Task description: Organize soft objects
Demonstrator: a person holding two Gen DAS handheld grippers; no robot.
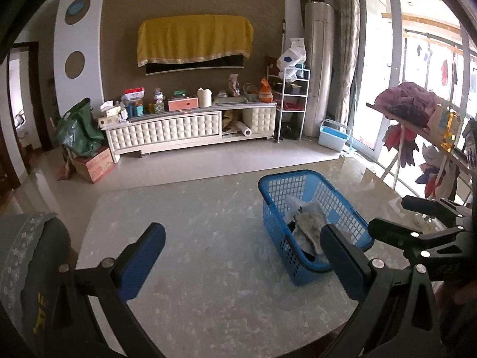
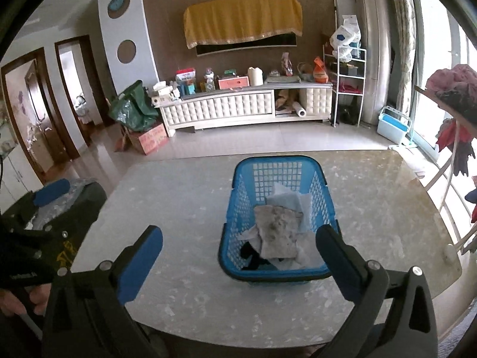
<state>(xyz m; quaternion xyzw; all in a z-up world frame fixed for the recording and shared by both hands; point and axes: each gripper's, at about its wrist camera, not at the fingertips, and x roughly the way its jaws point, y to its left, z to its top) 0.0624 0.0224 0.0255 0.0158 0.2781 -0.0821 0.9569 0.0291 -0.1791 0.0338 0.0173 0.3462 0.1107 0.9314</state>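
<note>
A blue plastic basket (image 2: 238, 197) stands on the marble table (image 2: 184, 197). It holds several soft cloths: a mottled grey one (image 2: 278, 229) on top, pale blue and white ones beneath, and something black at the near end. The basket (image 1: 274, 194) shows right of centre in the left wrist view, with the grey cloth (image 1: 308, 226) inside. My left gripper (image 1: 243, 256) is open and empty above the table, left of the basket. My right gripper (image 2: 240, 261) is open and empty, held just in front of the basket's near rim. The left gripper (image 2: 50, 195) also shows at the left edge of the right wrist view.
A white TV cabinet (image 2: 238, 104) with clutter stands across the floor under a yellow-draped screen (image 2: 243, 19). A drying rack with pink and red clothes (image 1: 408, 104) stands to the right by the glass doors. A green bag (image 1: 79, 128) sits on a box at left.
</note>
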